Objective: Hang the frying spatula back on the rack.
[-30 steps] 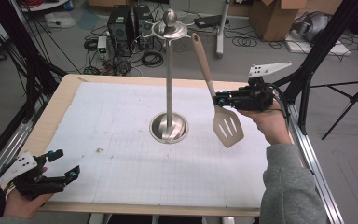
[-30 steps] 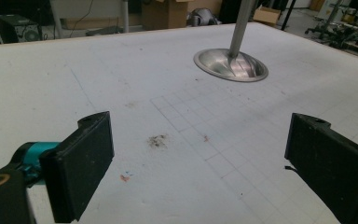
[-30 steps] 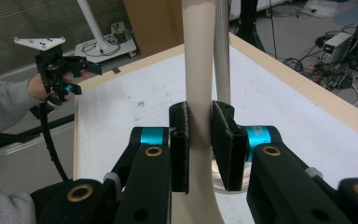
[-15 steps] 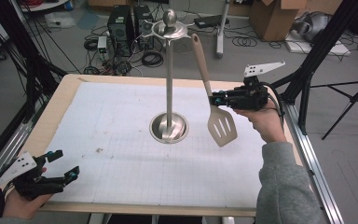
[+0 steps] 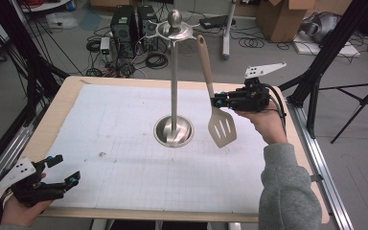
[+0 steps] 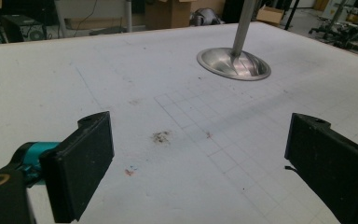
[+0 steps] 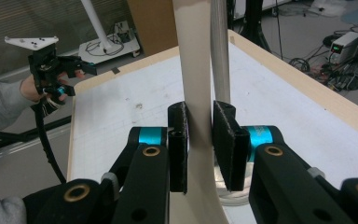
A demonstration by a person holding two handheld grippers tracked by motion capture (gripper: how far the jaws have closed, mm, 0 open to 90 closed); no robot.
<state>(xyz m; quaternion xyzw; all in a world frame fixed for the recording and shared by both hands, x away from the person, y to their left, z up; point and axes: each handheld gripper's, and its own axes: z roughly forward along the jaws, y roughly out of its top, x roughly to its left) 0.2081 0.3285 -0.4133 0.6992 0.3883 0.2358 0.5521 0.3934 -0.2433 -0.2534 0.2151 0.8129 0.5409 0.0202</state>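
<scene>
Right gripper [image 5: 216, 102] clamps slotted spatula [image 5: 222, 127] handle hanging off utensil stand [image 5: 174, 72]; lift straight, avoid snagging hook. Left gripper [image 5: 62, 171] open, idle.

Stand [image 5: 173, 129] mid-table [image 5: 124, 191]; spatula [image 5: 222, 125] right of it, apparently hanging; left tool [image 5: 60, 175] near-left corner.

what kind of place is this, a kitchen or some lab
Most likely a lab or workshop set up for recording, not a kitchen. The wooden table with a white grid sheet sits inside a black metal frame, and black computer boxes with tangled cables and brown cardboard boxes lie on the grey floor behind it.
</scene>
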